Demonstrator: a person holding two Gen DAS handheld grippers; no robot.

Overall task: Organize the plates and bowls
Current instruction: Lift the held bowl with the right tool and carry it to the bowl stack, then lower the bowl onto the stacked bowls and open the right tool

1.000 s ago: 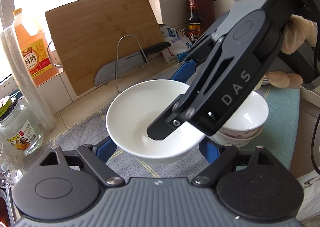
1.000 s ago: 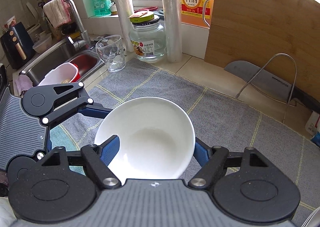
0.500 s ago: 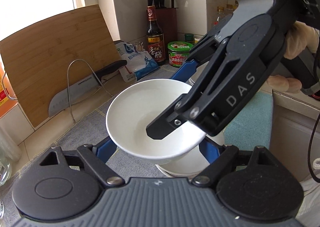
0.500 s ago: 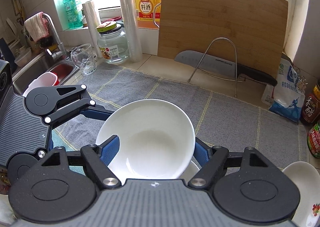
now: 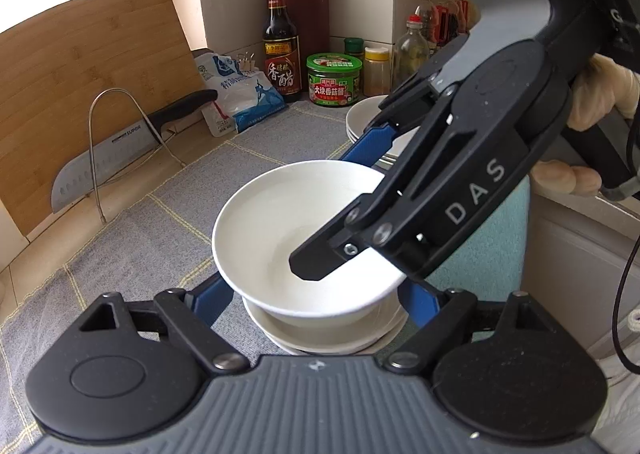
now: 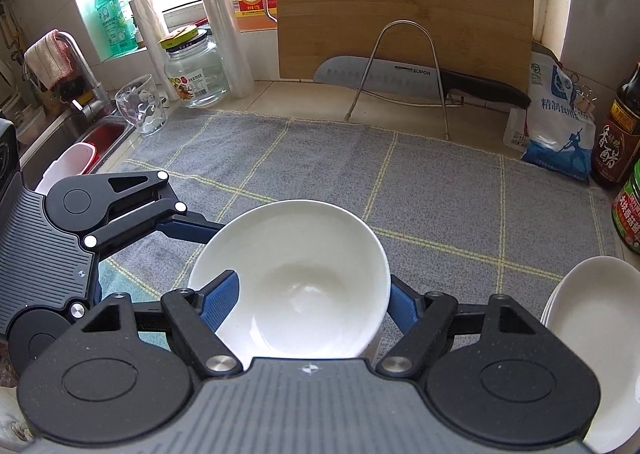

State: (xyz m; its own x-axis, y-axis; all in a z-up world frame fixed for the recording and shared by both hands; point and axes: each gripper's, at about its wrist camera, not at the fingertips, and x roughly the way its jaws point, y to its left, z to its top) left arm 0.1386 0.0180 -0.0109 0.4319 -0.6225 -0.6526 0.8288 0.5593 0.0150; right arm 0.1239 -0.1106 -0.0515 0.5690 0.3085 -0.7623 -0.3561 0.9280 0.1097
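A white bowl (image 5: 280, 230) is held between both grippers just above a stack of white bowls (image 5: 320, 334) on the grey mat. My left gripper (image 5: 316, 294) has its blue fingers on the bowl's two sides. My right gripper (image 6: 312, 302) clamps the bowl's rim, one finger inside the bowl (image 6: 296, 274) and one outside; it also shows in the left wrist view (image 5: 320, 266). A stack of white plates (image 6: 592, 318) lies at the right; it also shows in the left wrist view (image 5: 368, 118).
A bamboo cutting board (image 6: 404, 2) and a knife (image 6: 400, 78) in a wire rack stand at the back. Bottles, a salt bag (image 6: 556, 122) and a green-lidded jar (image 5: 334, 80) line the right corner. A sink (image 6: 80, 142), glass cup and glass jar (image 6: 192, 70) are at the left.
Both grippers carried the bowl to the right across the mat and lowered it over the stack of bowls. The plate stack came into view.
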